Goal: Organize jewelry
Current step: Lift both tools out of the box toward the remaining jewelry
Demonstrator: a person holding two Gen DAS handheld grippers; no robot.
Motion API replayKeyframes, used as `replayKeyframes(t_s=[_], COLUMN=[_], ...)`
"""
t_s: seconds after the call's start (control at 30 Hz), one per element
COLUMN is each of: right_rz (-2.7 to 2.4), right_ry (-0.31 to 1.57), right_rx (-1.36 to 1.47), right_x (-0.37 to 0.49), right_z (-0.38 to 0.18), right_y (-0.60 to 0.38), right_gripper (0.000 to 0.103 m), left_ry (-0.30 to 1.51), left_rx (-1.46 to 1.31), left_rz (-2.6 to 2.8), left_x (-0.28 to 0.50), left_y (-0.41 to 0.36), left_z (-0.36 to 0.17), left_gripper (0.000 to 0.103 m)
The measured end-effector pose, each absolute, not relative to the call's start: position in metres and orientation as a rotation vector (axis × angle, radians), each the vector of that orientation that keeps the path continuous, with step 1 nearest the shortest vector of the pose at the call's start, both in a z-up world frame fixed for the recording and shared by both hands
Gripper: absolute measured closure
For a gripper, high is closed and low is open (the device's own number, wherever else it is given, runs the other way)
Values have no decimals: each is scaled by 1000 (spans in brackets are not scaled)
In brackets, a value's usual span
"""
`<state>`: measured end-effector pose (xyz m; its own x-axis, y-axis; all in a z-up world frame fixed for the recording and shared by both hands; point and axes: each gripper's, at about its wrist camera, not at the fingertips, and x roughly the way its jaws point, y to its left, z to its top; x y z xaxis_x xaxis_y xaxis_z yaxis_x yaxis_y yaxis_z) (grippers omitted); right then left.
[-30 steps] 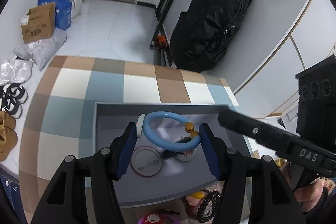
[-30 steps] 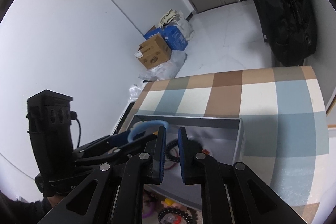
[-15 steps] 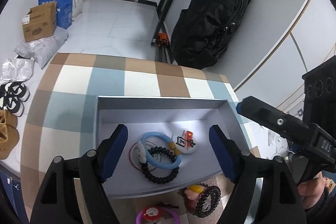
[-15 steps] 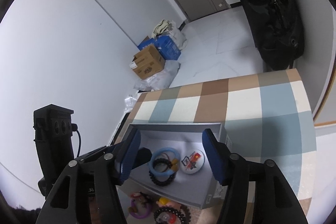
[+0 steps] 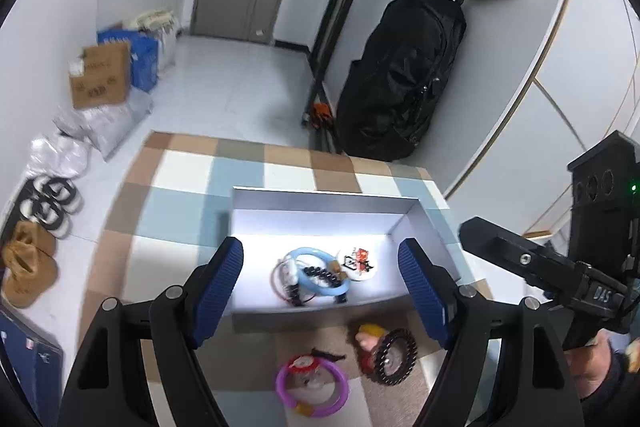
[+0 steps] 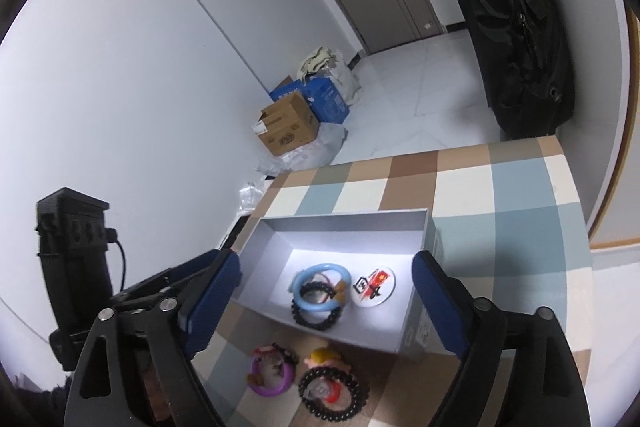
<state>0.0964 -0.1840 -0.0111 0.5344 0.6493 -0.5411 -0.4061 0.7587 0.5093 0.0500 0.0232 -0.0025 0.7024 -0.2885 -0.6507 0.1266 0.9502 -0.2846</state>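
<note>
A grey open box [image 5: 328, 201] [image 6: 344, 217] stands on the checked tablecloth. In it lie a light blue ring bracelet [image 5: 318, 269] [image 6: 320, 289], a black bead bracelet [image 6: 318, 311] and a round white badge [image 5: 357, 261] [image 6: 374, 287]. In front of the box lie a purple ring bracelet [image 5: 310, 383] [image 6: 268, 373] and a black bead bracelet [image 5: 394, 357] [image 6: 334, 395] around a small figure. My left gripper [image 5: 320, 291] is open and empty above the box's near edge. My right gripper [image 6: 324, 303] is open and empty above the box.
The table's far edge drops to a white floor with cardboard and blue boxes [image 5: 104, 75] [image 6: 288, 125]. A black backpack [image 5: 400, 79] hangs at the wall. Slippers [image 5: 44, 203] lie on the floor at left. The right gripper's body [image 5: 560, 267] shows at right.
My left gripper opened and dropped the light blue ring bracelet into the box, then drew back and up. My right gripper opened too and rose away from the box.
</note>
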Motion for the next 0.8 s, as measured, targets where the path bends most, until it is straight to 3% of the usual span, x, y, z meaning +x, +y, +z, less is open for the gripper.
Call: replayKeyframes(t_s=[0.1,0.37,0.8], right_rz=[628,608,555], right_ry=[755,739,782], right_rx=[312,317,299], right_x=[86,63,47], right_z=[-8,-7,-15], right_y=[-185,-195,-200], right_gripper=[0,0,0], left_ry=[748,753,928], left_rx=[-225,-205,-124], left_rz=[-222,-154,-215], left_x=[43,27,17], left_y=[26,39,28], left_z=[-1,-8,-51], left_gripper=[22,18,14])
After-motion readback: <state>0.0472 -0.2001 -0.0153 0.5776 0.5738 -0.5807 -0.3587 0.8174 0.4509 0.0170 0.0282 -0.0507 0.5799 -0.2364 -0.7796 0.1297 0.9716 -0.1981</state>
